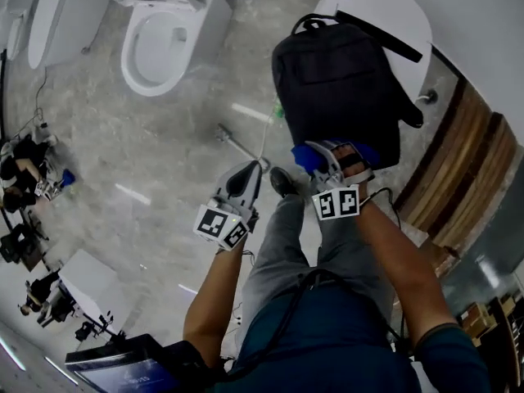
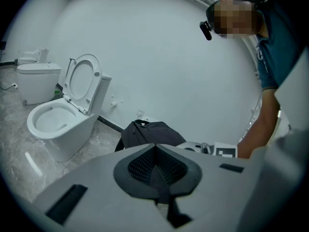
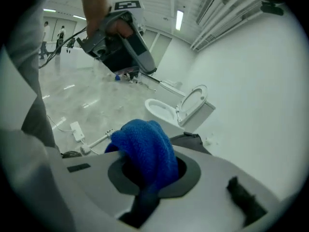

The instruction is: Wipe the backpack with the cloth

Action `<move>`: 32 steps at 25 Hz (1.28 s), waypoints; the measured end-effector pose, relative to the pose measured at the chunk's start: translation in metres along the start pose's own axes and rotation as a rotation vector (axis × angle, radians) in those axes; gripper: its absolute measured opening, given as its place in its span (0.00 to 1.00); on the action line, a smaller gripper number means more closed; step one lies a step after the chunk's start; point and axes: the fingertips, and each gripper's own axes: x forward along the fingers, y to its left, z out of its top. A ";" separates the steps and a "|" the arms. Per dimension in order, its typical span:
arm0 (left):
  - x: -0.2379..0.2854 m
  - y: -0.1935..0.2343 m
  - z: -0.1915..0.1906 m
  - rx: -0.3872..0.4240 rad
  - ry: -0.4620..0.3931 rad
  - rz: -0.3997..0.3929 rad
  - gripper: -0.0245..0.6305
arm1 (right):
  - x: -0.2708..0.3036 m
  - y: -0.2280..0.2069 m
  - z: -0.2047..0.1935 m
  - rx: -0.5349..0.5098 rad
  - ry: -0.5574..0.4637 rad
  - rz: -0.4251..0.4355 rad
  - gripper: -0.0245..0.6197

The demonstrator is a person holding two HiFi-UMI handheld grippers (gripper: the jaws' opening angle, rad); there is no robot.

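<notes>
My right gripper [image 1: 327,159] is clamped on the blue cloth [image 1: 305,155], which bunches up over the jaw tips and hides them in the right gripper view. My left gripper [image 1: 244,183] has its jaws together on nothing and hangs off to the left, well apart from the bag.

The backpack [image 1: 344,88] lies straight ahead of the cloth, leaning on a white fixture [image 1: 385,11] by the wall. In the head view its long axis runs away from me, from the bottom edge just beside the cloth up to the handle [image 1: 311,21] at the far end. The cloth sits at that near edge, but I cannot tell whether it touches. The right gripper is plainly the nearer, so I judge the stroke should go forward along the bag's length.

I can read no brand or label on the backpack or cloth. The only print is the square markers [image 1: 336,203] on the gripper cubes.
</notes>
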 end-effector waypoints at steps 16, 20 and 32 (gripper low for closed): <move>-0.016 -0.002 0.015 0.020 -0.012 -0.020 0.05 | 0.046 -0.100 0.005 0.000 0.108 -0.127 0.08; -0.034 0.005 0.018 0.031 0.002 0.015 0.05 | 0.090 -0.067 0.037 0.022 0.124 0.170 0.08; -0.014 -0.002 0.022 0.032 0.003 0.012 0.05 | 0.100 -0.162 -0.039 0.073 0.083 0.227 0.08</move>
